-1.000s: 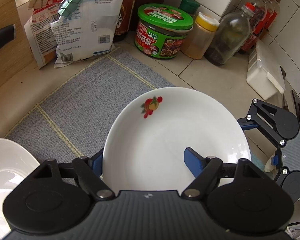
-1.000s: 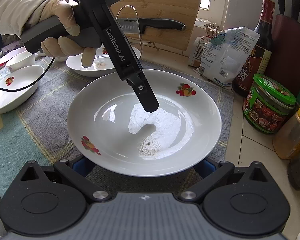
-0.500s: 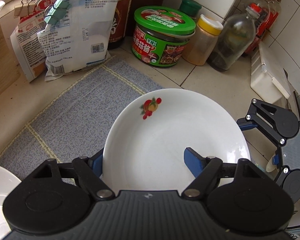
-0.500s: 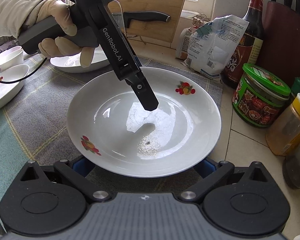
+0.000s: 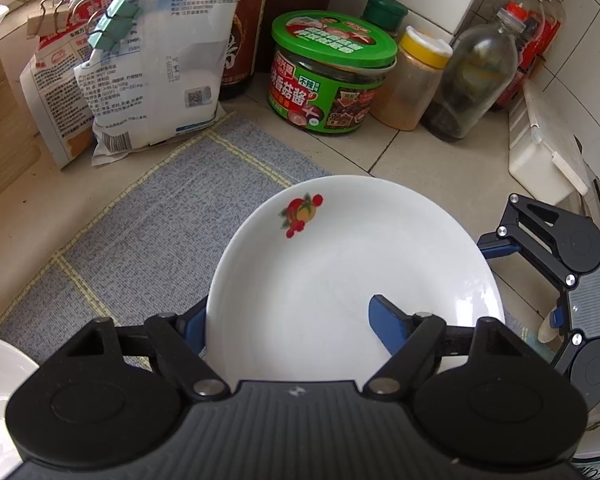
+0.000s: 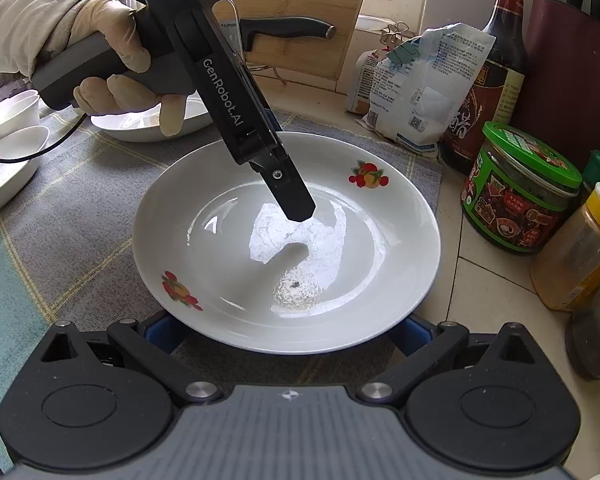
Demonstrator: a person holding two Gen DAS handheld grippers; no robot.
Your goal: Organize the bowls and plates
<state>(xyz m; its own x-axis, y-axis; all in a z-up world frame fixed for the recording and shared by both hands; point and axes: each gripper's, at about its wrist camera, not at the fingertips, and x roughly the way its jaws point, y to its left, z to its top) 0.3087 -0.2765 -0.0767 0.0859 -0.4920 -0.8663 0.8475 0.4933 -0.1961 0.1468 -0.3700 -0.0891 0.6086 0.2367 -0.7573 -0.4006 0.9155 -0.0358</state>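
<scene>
Straddling the near rim of the plate (image 5: 352,280) on the mat (image 5: 148,220), the left gripper (image 5: 288,316) is opening, one finger inside, one outside. The right gripper's (image 6: 284,328) fingers are spread under the opposite edge. The plate risks sliding onto tiles.

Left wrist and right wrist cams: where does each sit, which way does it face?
Left wrist: on the left gripper, looking steeply down at the plate it straddles, jaws opening; jars and tiled corner beyond; right gripper at the right edge.
Right wrist: on the right gripper, low at the plate's near rim, facing the cutting board; gloved hand holds the left gripper over the plate.
Shared: plate, green-lidded jar, grey mat.
</scene>
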